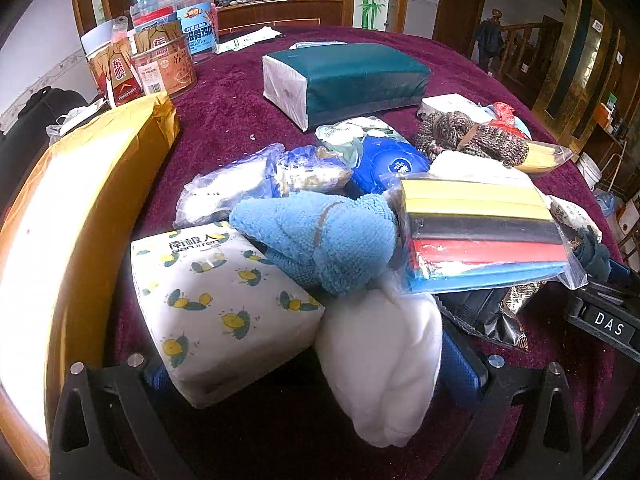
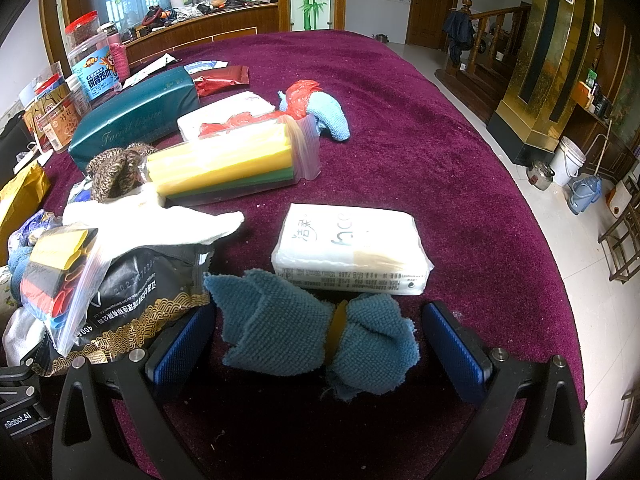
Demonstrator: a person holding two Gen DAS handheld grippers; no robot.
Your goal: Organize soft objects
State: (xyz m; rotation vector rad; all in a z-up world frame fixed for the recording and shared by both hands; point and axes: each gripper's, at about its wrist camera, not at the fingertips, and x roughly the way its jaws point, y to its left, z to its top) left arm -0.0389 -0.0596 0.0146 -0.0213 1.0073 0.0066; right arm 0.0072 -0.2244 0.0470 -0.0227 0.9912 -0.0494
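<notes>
Blue towel bundle [image 2: 316, 340] with yellow band, flat on maroon tablecloth [image 2: 460, 168], between spread pads of right gripper [image 2: 324, 354]; no contact seen. White tissue pack [image 2: 352, 250] just beyond at 12 o'clock. Black foil bag [image 2: 136, 284] at 9 o'clock. Left gripper [image 1: 316, 376]: jaws apart around white cloth [image 1: 380, 360] and lemon-print tissue pack [image 1: 216, 300]; grip not confirmable. Light blue towel [image 1: 320, 236] at 12 o'clock, touching both.

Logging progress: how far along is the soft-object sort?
Early. Done: nothing clearly grouped; the pile is still jumbled on the purple cloth. In hand: the right gripper is open around the teal cloth bundle; the left gripper is open around the lemon-print tissue pack and white wad. Left: essentially everything.
</notes>
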